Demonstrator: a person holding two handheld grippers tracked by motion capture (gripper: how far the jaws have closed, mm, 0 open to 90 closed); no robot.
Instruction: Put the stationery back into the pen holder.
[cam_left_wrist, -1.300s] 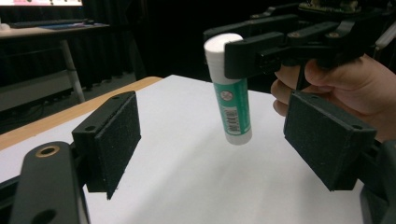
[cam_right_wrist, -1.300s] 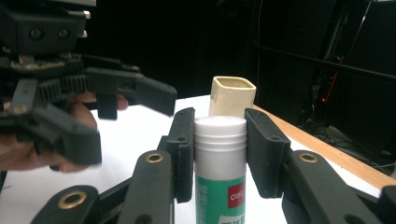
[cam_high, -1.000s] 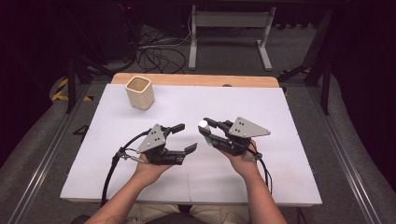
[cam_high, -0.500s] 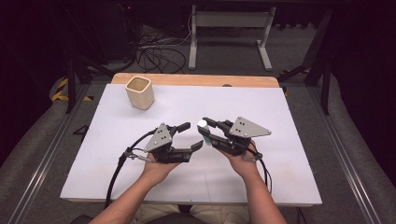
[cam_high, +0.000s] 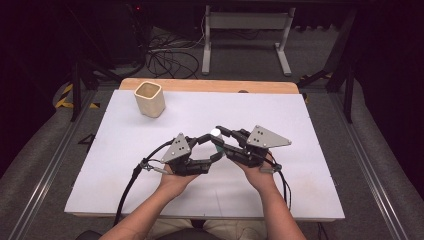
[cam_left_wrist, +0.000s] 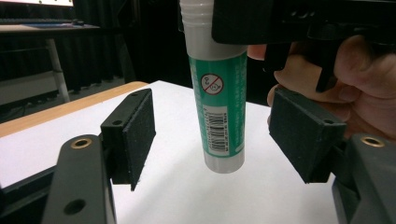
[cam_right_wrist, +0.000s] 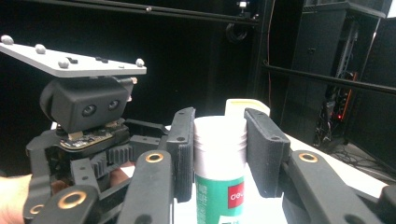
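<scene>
right gripper (cam_high: 216, 137) clamped on the white cap end of a glue stick (cam_left_wrist: 217, 100) — stick upright, long axis vertical, cap up, base hanging just above the white table (cam_high: 310, 130). left gripper (cam_high: 210, 146) open, its pads either side of the lower green body, not touching. both mid-table; beige cup (cam_high: 149, 99) well apart at far left.

You can read "deli" in white on the glue stick (cam_right_wrist: 219, 186) green label, a barcode, a red crossed-circle prohibition sign.
</scene>
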